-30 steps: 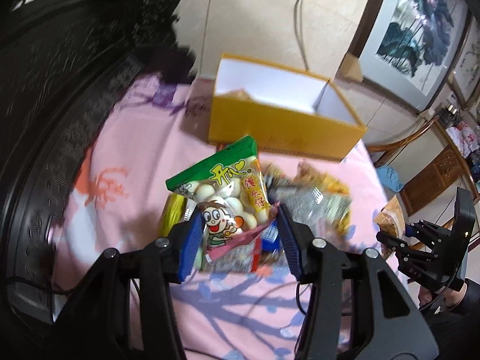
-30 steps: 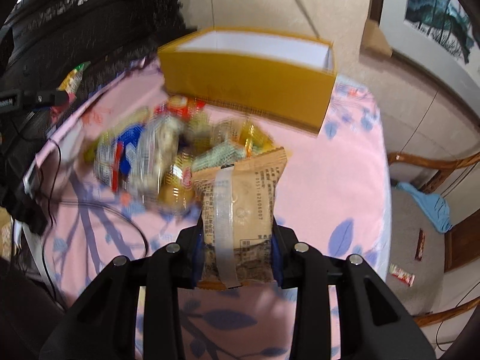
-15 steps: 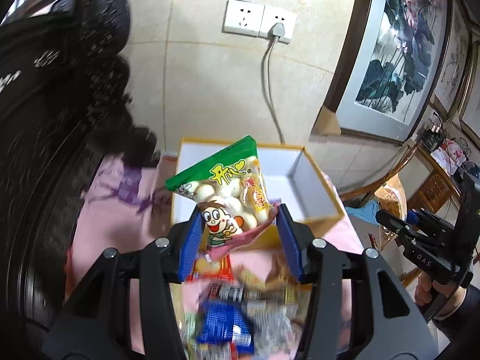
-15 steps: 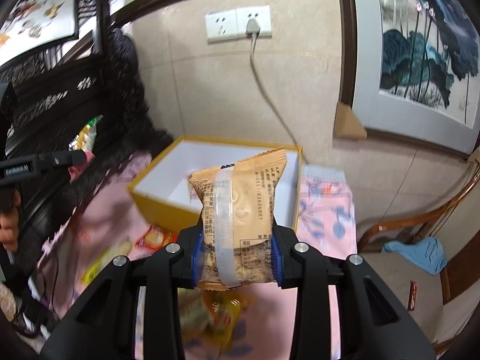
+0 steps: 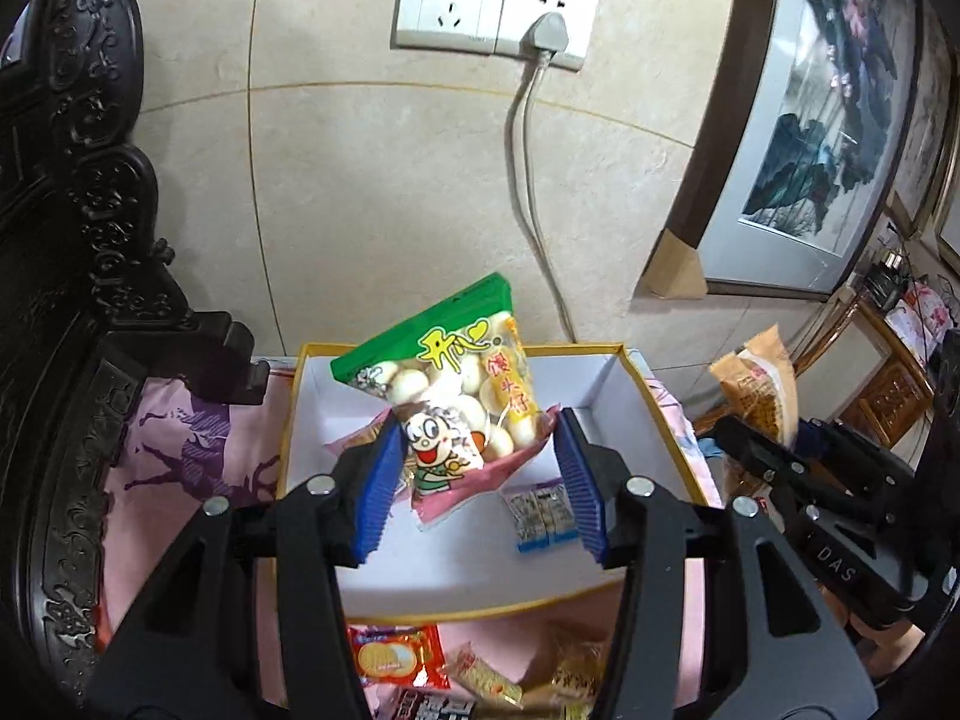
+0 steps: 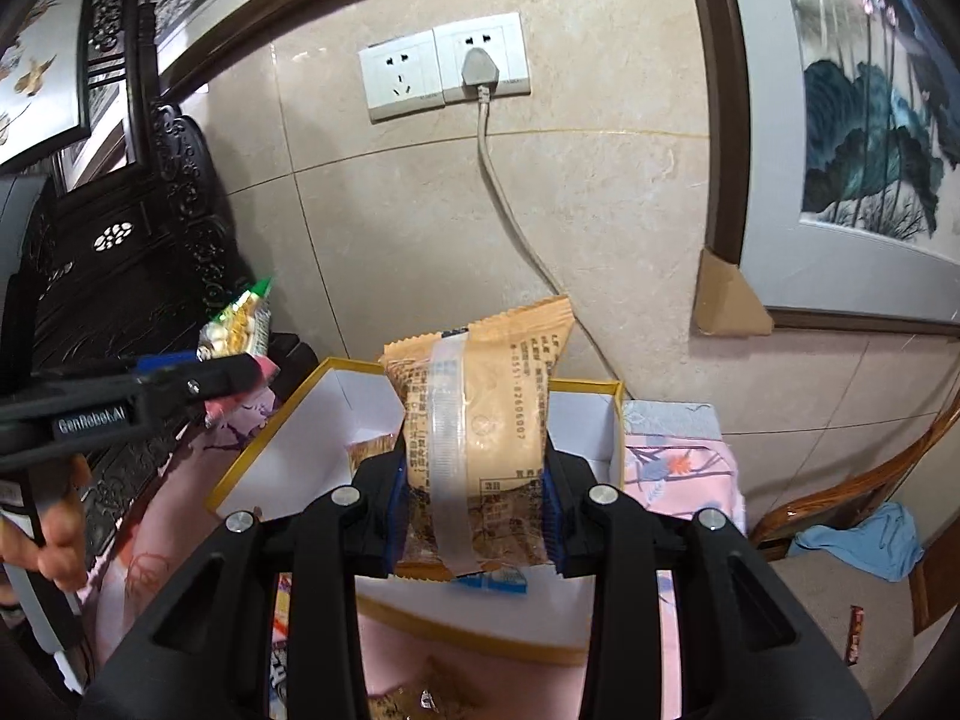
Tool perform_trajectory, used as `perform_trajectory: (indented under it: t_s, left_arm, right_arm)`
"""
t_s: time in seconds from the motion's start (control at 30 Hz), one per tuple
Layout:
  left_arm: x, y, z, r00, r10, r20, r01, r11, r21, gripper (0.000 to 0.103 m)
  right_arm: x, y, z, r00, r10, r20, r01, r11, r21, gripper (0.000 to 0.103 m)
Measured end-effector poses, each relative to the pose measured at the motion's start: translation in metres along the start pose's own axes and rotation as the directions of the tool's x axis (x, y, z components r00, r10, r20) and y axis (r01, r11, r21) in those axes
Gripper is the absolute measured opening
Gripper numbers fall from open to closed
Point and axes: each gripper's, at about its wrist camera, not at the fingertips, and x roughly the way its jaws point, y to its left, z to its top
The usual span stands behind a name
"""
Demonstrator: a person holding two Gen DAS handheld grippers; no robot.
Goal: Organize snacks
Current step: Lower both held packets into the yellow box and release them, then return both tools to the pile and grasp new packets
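Two handheld grippers hover over an open yellow box (image 5: pixel 654 414) with a white inside, which sits on a pink floral tablecloth (image 5: pixel 198 450) at the table's far edge, against a tiled wall.

The left wrist view looks down into the box. The left gripper (image 5: pixel 477 480) has its blue pads spreading apart. A green-topped bag of round white snacks (image 5: pixel 456 396) with a cartoon face stands tilted between them: its left side leans on the left pad, and a clear gap separates it from the right pad. The bag's lower end is over the box's white floor. A small blue-and-white packet (image 5: pixel 540 519) lies on that floor, close to the right pad. Below the box's near wall, a red packet of round crackers (image 5: pixel 396 657) and other loose snacks lie on the cloth. At the right of this view the right gripper (image 5: pixel 762 438) appears from the side, carrying a tan packet (image 5: pixel 759 390).

The right wrist view shows that tan packet (image 6: pixel 480 438) from behind, with a clear seam strip down its back. The right gripper (image 6: pixel 474 510) grasps its lower half between both pads, though its jaws are easing open. The packet is above the box's near-right part. At the left of this view a hand (image 6: pixel 54 534) holds the left gripper's handle. A wall socket (image 6: pixel 444 66) with a plugged cable is above the box.
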Motion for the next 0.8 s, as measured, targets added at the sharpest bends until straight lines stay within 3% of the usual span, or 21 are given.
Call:
perform_trajectory:
  t_s: [0.03,0.07,0.1,0.47,0.8]
  left_arm:
    - [0.004,0.001,0.002,1.000,0.013,-0.005,-0.013,1.000,-0.020,0.079]
    - [0.004,0.002,0.003,1.000,0.030,0.000,-0.029,0.999,-0.037,0.094]
    - [0.002,0.004,0.004,0.999,0.036,0.015,-0.035,0.998,-0.051,0.094]
    - [-0.019,0.004,-0.006,0.999,0.013,0.038,-0.010,0.998,-0.056,0.094]
    - [-0.038,0.008,-0.081,0.998,0.019,-0.065,-0.024,0.996,-0.091,0.094]
  right_arm:
    - [0.006,0.000,0.002,1.000,-0.011,-0.007,0.011,1.000,0.003,0.044]
    - [0.006,-0.001,0.003,1.000,-0.023,0.001,0.023,1.000,0.005,0.059]
    - [0.003,-0.001,0.005,0.999,-0.040,0.033,0.040,0.999,0.008,0.066]
    - [-0.016,0.004,-0.004,0.999,-0.017,0.036,0.017,1.000,0.000,0.066]
    - [-0.041,0.009,-0.070,0.996,0.006,-0.086,-0.003,0.999,0.035,0.066]
